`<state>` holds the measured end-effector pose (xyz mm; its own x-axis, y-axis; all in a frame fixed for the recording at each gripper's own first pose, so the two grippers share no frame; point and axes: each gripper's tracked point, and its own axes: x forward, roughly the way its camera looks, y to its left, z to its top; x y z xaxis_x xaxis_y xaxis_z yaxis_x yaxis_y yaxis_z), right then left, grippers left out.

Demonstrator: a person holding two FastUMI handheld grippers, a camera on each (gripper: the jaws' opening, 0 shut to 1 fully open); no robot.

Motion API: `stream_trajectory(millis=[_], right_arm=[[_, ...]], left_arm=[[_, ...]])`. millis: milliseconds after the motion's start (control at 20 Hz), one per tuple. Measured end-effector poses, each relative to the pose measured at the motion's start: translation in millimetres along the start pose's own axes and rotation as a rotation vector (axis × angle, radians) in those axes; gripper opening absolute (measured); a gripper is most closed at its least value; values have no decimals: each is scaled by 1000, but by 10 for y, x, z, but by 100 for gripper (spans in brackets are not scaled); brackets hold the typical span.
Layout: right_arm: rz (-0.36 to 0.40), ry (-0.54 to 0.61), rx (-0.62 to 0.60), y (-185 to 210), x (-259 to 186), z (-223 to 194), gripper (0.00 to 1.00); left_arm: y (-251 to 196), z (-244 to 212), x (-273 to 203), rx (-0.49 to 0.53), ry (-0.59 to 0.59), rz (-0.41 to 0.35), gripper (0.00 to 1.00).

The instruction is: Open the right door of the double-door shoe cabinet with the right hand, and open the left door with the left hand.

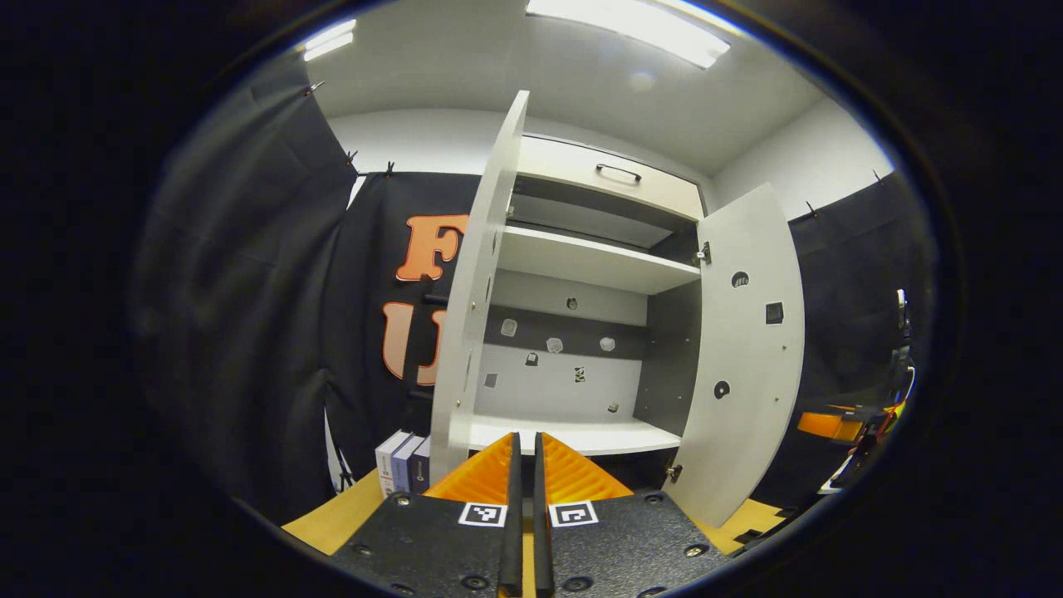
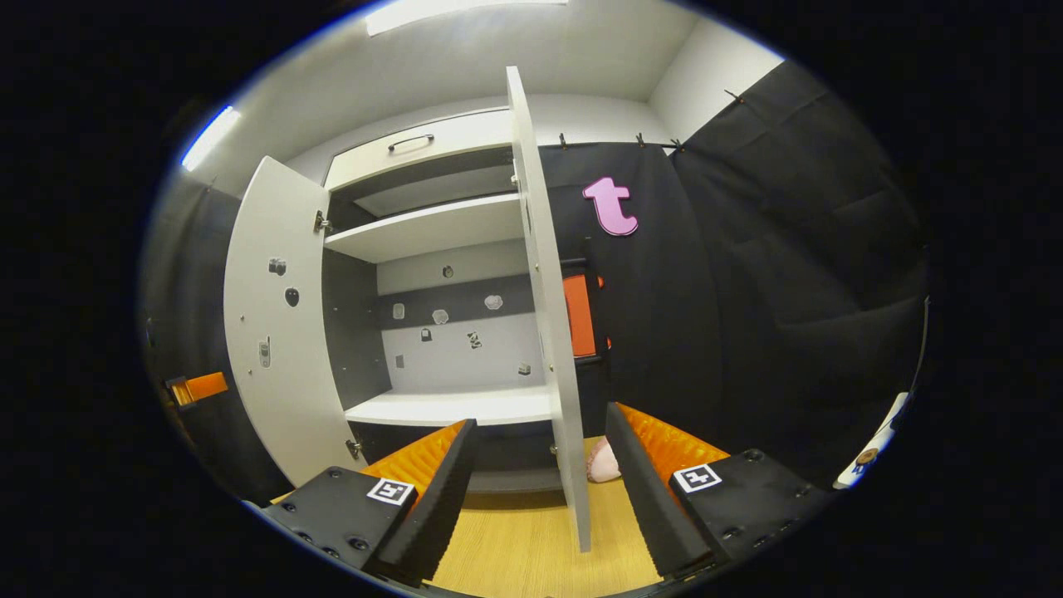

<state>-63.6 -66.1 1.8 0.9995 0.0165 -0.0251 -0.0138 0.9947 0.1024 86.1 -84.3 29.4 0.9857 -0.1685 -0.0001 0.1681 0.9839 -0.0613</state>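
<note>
Wooden floor (image 2: 531,540) lies beneath right door's (image 2: 548,332) edge, between parted tool (image 2: 540,490) fingers.

Both views face open cabinet (image 1: 581,332) interior (close, low angle).

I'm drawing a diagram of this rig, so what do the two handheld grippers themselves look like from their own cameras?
In the left gripper view, the left gripper has a black textured body with round screws, and each of its two ridged, wedge-shaped fingers carries a small square black-and-white marker at its base. In the right gripper view, the right gripper is built alike: black textured blocks, screws, one square marker per finger, and ribbed inner faces.
</note>
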Motion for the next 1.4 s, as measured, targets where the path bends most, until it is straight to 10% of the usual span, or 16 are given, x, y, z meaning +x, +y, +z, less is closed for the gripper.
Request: stream_trajectory(millis=[100, 200, 400, 1400], right_arm=[[-1, 0, -8, -22, 2, 1, 98], [-7, -1, -10, -36, -14, -11, 98], [-23, 6, -19, -116, -61, -39, 98], [-6, -11, -16, -17, 55, -25, 98]], left_arm=[[9, -11, 6, -10, -20, 52, 6], [69, -11, 49, 5, -36, 93, 49], [-7, -111, 29, -50, -17, 104, 95], [152, -43, 94, 79, -64, 138, 94]])
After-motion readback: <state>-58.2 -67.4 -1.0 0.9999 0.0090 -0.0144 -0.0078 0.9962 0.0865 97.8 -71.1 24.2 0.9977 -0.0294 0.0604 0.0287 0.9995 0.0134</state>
